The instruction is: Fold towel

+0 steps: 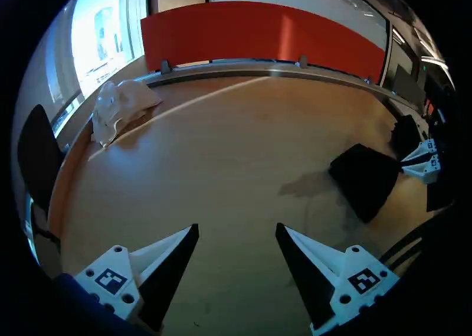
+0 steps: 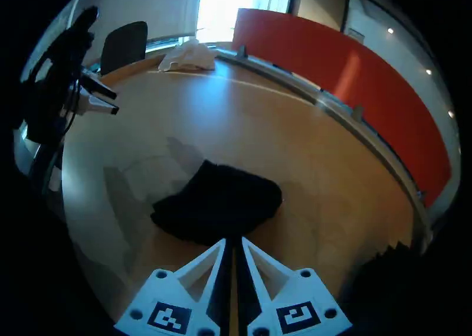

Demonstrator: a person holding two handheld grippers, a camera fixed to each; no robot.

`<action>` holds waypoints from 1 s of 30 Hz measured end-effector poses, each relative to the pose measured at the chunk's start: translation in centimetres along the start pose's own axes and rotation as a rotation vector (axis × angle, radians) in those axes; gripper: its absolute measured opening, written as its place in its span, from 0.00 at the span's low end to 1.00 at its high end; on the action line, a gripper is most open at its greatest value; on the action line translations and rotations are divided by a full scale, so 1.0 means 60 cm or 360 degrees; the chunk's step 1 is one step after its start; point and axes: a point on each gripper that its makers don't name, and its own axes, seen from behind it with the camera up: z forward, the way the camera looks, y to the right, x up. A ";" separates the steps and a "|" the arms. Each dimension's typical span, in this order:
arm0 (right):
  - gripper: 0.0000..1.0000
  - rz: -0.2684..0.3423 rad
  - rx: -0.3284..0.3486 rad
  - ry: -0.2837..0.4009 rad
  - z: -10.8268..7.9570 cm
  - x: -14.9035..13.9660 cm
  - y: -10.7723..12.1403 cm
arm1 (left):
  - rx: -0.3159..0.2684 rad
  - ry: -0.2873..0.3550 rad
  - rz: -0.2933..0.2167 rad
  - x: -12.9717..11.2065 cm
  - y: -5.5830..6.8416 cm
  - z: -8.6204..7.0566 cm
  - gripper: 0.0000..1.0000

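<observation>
Right claw point(image 2: 233, 241) pinches black towel point(image 2: 218, 209); left claw point(image 1: 236, 226) gapes.

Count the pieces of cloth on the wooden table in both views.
2. A crumpled black fabric towel lies mid-table, pinched at its near edge by the right gripper. A bunched white cloth sits at the far corner of the table. None seems hidden.

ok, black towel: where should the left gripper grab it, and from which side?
Probably the outer corner of the black towel, opposite the right gripper, which is shut on its near edge. Come in low over the table with the open left gripper: that side of the towel faces it, and the bunched cloth leaves its edge exposed there.
</observation>
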 end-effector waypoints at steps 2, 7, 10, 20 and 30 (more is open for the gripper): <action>0.06 -0.0010 -0.0012 0.0038 -0.008 0.026 0.008 | -0.0002 0.0005 -0.0002 0.002 0.001 -0.001 0.97; 0.06 -0.0025 -0.0044 0.0137 -0.028 0.085 0.023 | -0.0007 0.0018 -0.0003 0.007 0.002 -0.003 0.97; 0.06 -0.0021 -0.0065 0.0191 -0.043 0.114 0.033 | -0.0008 0.0025 -0.0005 0.010 0.002 -0.004 0.97; 0.06 0.0000 -0.0156 0.0267 -0.081 0.154 0.079 | -0.0017 0.0044 -0.0011 0.019 0.003 -0.005 0.97; 0.06 0.0032 -0.0240 0.0292 -0.110 0.160 0.128 | -0.0029 0.0049 -0.0002 0.023 0.009 -0.004 0.97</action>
